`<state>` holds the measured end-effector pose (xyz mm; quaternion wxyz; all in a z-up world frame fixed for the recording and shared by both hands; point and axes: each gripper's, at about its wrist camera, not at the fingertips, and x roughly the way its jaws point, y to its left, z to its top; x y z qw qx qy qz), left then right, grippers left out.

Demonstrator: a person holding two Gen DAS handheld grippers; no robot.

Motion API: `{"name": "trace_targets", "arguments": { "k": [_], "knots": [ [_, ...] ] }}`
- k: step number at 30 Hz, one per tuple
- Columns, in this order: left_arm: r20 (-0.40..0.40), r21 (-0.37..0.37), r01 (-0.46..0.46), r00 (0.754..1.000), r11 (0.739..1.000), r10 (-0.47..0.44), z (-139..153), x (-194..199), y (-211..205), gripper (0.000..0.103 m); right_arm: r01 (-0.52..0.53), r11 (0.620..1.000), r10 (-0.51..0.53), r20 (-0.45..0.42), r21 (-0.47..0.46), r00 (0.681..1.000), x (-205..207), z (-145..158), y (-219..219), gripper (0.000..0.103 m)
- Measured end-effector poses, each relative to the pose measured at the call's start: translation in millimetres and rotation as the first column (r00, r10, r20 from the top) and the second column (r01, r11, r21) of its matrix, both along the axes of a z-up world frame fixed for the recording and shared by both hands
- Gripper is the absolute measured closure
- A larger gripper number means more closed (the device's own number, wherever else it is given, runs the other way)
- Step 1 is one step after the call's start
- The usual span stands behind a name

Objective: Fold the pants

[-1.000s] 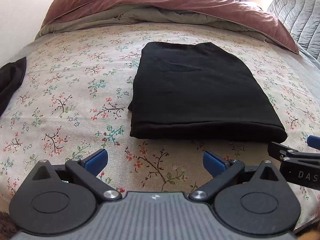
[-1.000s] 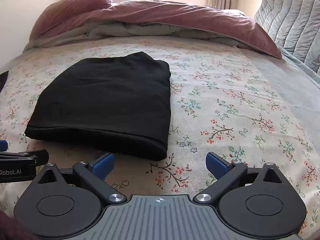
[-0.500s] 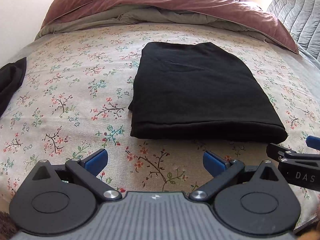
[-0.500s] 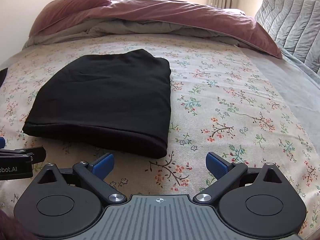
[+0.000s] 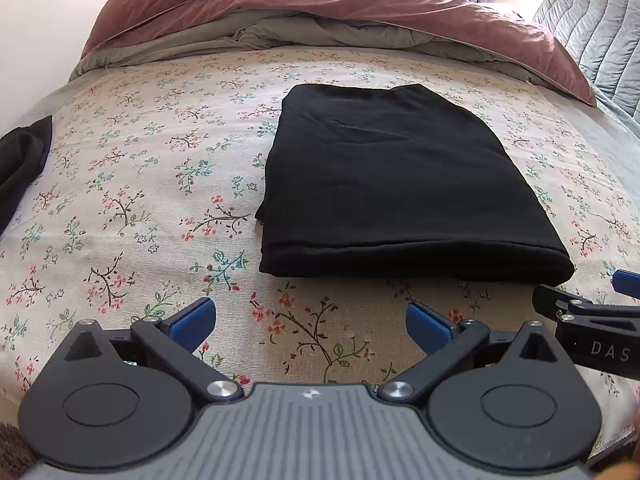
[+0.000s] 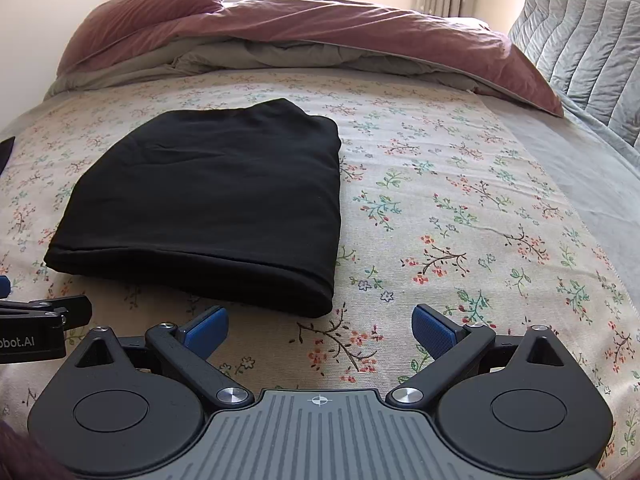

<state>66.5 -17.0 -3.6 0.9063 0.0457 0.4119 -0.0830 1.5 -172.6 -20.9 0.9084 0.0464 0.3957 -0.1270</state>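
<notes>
The black pants [image 5: 396, 184] lie folded into a flat rectangle on the floral bedsheet [image 5: 132, 184], its thick folded edge facing me. My left gripper [image 5: 310, 322] hovers just short of that near edge, open and empty. In the right wrist view the same pants [image 6: 216, 196] lie left of centre, and my right gripper [image 6: 320, 328] stands open over bare sheet beside the bundle's near right corner. Each gripper sees the other's finger at the frame edge: the right one [image 5: 592, 320] and the left one [image 6: 40, 320].
A crumpled pink and grey duvet [image 5: 340, 12] is heaped along the far side of the bed. A grey quilted cushion [image 6: 580, 44] stands at the far right. Another dark garment [image 5: 20, 160] lies at the sheet's left edge. Grey bedding [image 6: 580, 168] borders the floral sheet on the right.
Both grippers have drawn back slightly from the folded pants and stayed open. The pants have not moved.
</notes>
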Motion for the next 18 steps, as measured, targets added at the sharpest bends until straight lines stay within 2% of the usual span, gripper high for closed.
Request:
{"name": "trace_targets", "arguments": {
  "k": [18],
  "knots": [
    [0.000,0.001,0.002,1.000,1.000,-0.002,-0.7,-0.6,-0.8,0.000,0.001,1.000,-0.001,-0.006,-0.004,1.000,0.9,-2.9,0.8,0.004]
  ]
}}
